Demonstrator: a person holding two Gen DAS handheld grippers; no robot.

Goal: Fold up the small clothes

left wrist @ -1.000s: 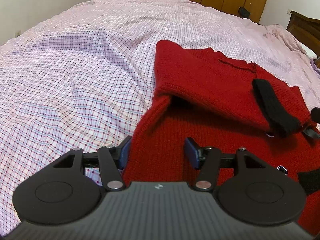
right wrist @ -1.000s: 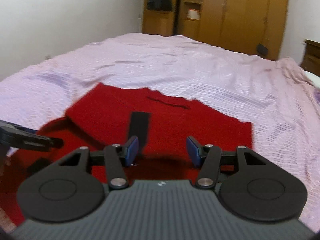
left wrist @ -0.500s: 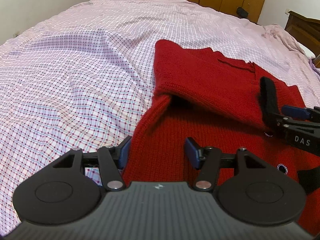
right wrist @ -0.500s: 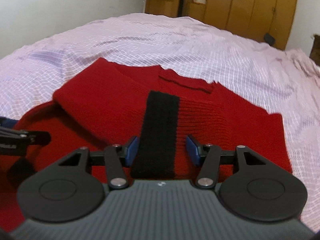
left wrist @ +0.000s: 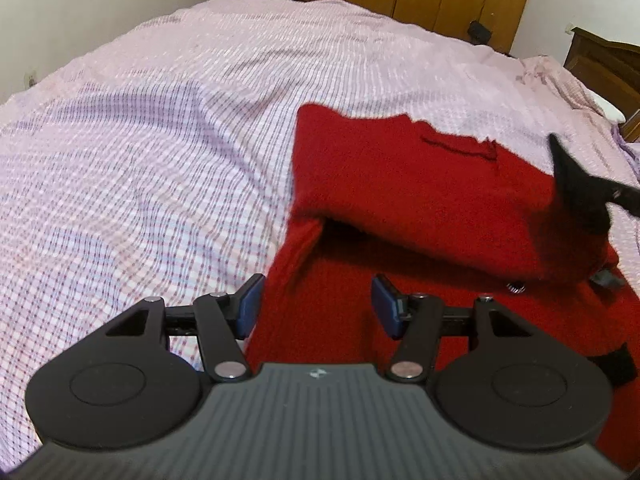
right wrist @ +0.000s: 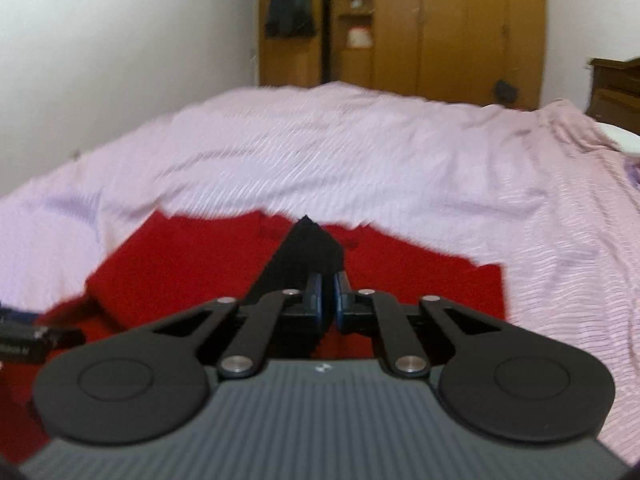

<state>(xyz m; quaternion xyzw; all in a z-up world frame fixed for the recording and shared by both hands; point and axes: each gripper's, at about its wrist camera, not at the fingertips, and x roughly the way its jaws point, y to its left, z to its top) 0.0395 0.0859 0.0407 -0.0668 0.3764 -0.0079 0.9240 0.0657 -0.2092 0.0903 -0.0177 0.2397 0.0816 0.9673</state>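
A red knit sweater (left wrist: 400,192) lies on the bed with one sleeve folded across its body. The sleeve ends in a black cuff (right wrist: 308,248). My right gripper (right wrist: 325,300) is shut on that cuff and holds it raised off the sweater; in the left wrist view the cuff (left wrist: 576,192) stands up, blurred, at the right. My left gripper (left wrist: 318,300) is open, low over the sweater's near left edge, with red knit seen between its fingers and no pad pressing on it. In the right wrist view the sweater (right wrist: 180,256) spreads out below the cuff.
The pink checked bedspread (left wrist: 140,160) stretches wide to the left and beyond the sweater. A wooden wardrobe (right wrist: 440,20) stands past the far end of the bed. A dark wooden headboard (left wrist: 608,64) sits at the right, and a white wall at the left.
My right gripper has closed on the black cuff and lifted it, pulling the sleeve end up and to the right. My left gripper has stayed where it was, still open.
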